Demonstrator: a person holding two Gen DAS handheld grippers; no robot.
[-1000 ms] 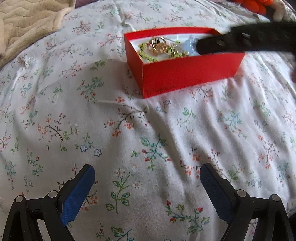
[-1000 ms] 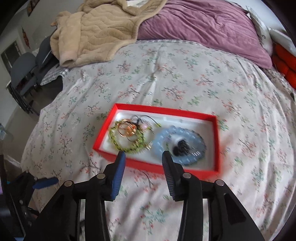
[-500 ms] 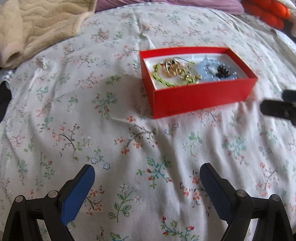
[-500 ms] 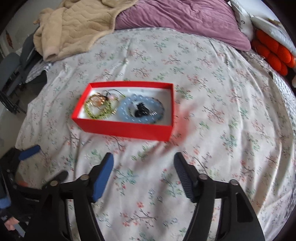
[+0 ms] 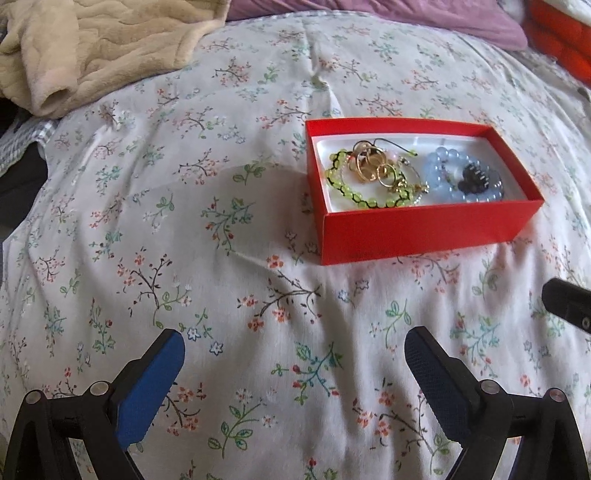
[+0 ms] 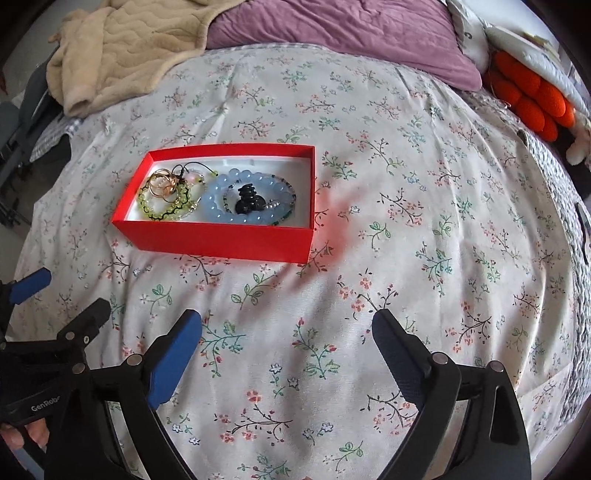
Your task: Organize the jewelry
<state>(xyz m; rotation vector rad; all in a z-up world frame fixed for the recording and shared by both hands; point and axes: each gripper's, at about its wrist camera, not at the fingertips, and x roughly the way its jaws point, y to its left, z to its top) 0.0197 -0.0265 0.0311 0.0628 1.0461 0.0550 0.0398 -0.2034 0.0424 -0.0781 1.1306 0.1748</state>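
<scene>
Right wrist view: red box (image 6: 218, 236) sits on the bed's floral sheet (image 6: 406, 258), lid off, white lining showing. Inside, at its left end, a green beaded bracelet (image 6: 162, 212) with gold rings (image 6: 162, 186) lying on it. To the right, touching it, a pale blue bead bracelet (image 6: 218, 210) that circles a small black beaded piece (image 6: 249, 201). A thin strand of dark and clear beads lies along the blue bracelet's right side.

Right tool (image 6: 288, 332) hangs over bare sheet, near the box's front wall but apart from it. Its jaws are opening, already wide, nothing between them. Left of it, the left tool (image 6: 62, 299) shows one blue pad and one black finger. A fingertip shows at the lower left corner on the black frame.

Left wrist view: same red box (image 5: 424, 229) to the upper right, well apart from the left tool (image 5: 295, 350), whose jaws stand wide over bare sheet, empty. A black finger of the right tool pokes in at the right edge.

Far side of the bed: beige blanket (image 6: 122, 48), purple pillow (image 6: 332, 29), orange plush thing (image 6: 528, 99) at the right.
</scene>
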